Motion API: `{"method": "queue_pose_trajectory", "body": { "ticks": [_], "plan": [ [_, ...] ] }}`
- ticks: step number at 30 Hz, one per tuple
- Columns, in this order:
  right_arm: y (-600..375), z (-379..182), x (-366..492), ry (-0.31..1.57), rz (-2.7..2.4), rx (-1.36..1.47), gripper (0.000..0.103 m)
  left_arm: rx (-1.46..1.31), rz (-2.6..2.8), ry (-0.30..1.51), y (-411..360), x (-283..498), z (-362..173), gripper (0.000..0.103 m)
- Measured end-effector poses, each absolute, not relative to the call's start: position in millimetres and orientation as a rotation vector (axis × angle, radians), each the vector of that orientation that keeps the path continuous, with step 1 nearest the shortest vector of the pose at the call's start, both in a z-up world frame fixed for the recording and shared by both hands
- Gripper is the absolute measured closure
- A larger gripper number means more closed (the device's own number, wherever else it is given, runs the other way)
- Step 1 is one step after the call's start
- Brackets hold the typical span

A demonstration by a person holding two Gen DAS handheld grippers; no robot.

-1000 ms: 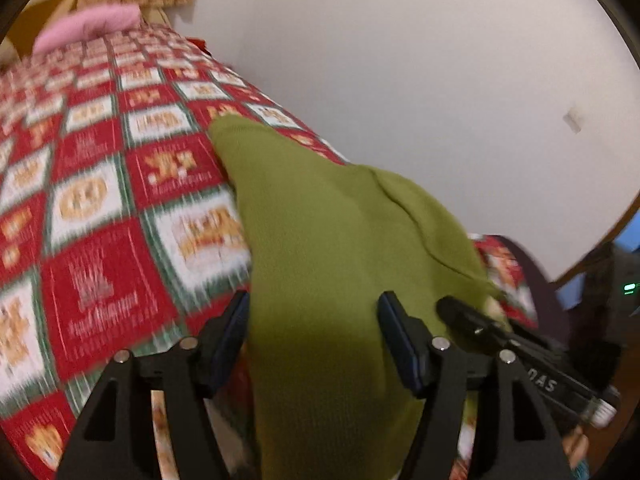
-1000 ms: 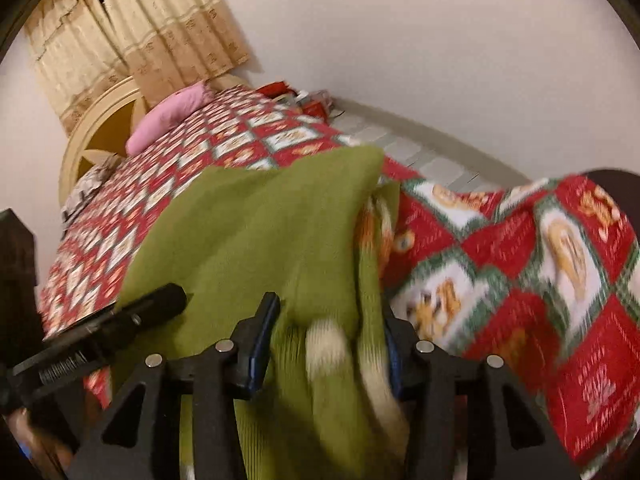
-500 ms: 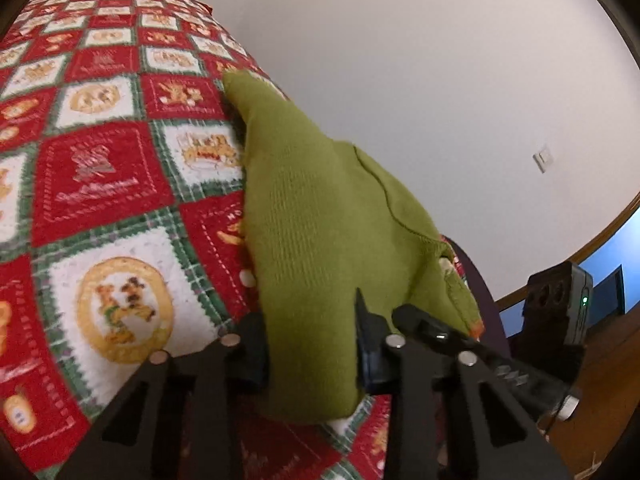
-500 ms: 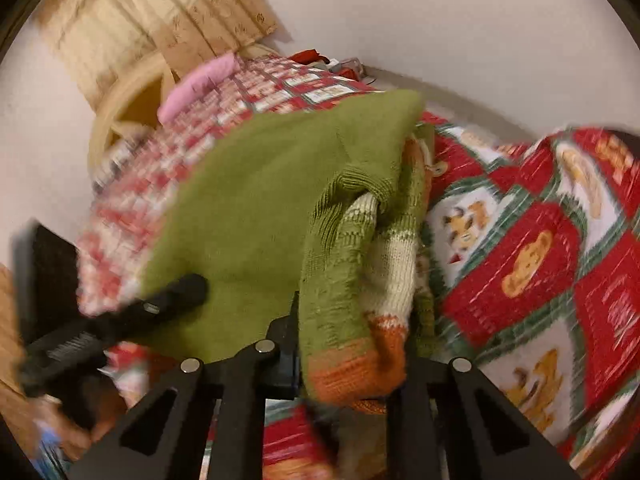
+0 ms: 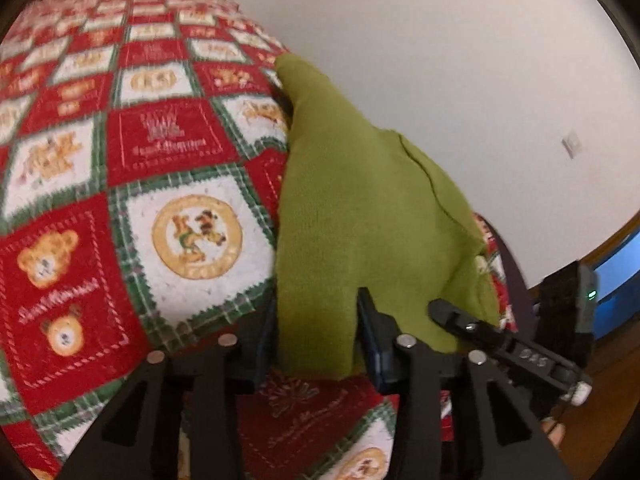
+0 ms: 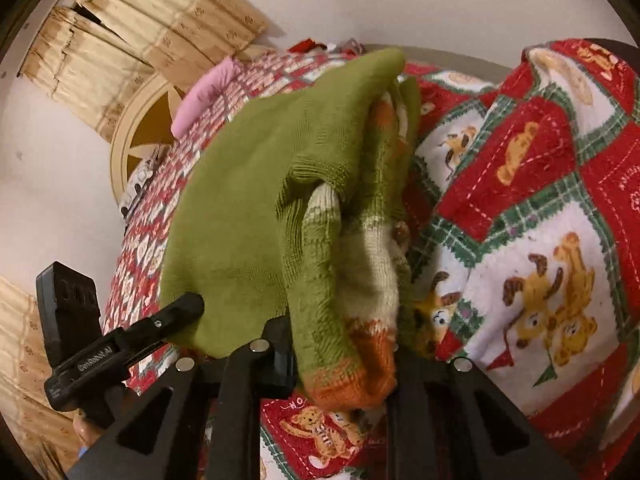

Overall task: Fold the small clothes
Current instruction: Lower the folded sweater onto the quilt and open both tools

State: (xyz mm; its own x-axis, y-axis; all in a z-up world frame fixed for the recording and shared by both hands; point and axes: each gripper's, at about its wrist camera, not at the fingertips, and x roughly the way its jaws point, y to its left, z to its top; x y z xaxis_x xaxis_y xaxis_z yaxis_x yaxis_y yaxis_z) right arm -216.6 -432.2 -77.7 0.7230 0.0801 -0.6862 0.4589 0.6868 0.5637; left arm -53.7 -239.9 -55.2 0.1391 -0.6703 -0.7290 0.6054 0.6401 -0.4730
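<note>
The green sweater [image 5: 360,216] is lying on the bed, on top of a red, white and green quilt [image 5: 132,184], close to the edge by the wall [image 5: 460,60]. Left tool [image 5: 316,332] is clamped on the plain green hem nearest the camera. Right tool [image 6: 340,344] is pinching a bunched-up bit with cream and orange ribbed stripes [image 6: 360,376], looks like a cuff or hem. In the right view the other tool's side reads "GenRobot.AI" [image 6: 94,358]. Quilt squares have teddy bears [image 5: 48,258], dogs [image 6: 552,304] and some cursive writing too blurry to read. A pink pillow [image 6: 204,98] sits at the headboard [image 6: 140,128], with tan curtains [image 6: 132,40] behind.
</note>
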Motion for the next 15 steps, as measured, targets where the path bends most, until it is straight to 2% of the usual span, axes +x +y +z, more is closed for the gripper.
{"method": "queue_pose_trajectory", "body": {
  "ticks": [1,5,12,14,15],
  "plan": [
    [-431,-76,-218,0.747,-0.243,0.797,0.078,-0.033,-0.906,1.07,-240,-58,-51,0.056],
    [-425,-68,-230,0.757,-0.279,0.759,0.074,0.047,-0.861,1.007,-230,-69,-41,0.056],
    [-390,-33,-264,0.79,-0.396,0.514,0.073,0.162,-0.801,0.881,-212,-93,-27,0.058],
    [-379,-21,-276,0.779,-0.443,0.433,0.073,0.198,-0.781,0.831,-206,-103,-21,0.056],
    [-375,-16,-280,0.773,-0.459,0.404,0.073,0.206,-0.775,0.816,-208,-102,-20,0.052]
  ]
}}
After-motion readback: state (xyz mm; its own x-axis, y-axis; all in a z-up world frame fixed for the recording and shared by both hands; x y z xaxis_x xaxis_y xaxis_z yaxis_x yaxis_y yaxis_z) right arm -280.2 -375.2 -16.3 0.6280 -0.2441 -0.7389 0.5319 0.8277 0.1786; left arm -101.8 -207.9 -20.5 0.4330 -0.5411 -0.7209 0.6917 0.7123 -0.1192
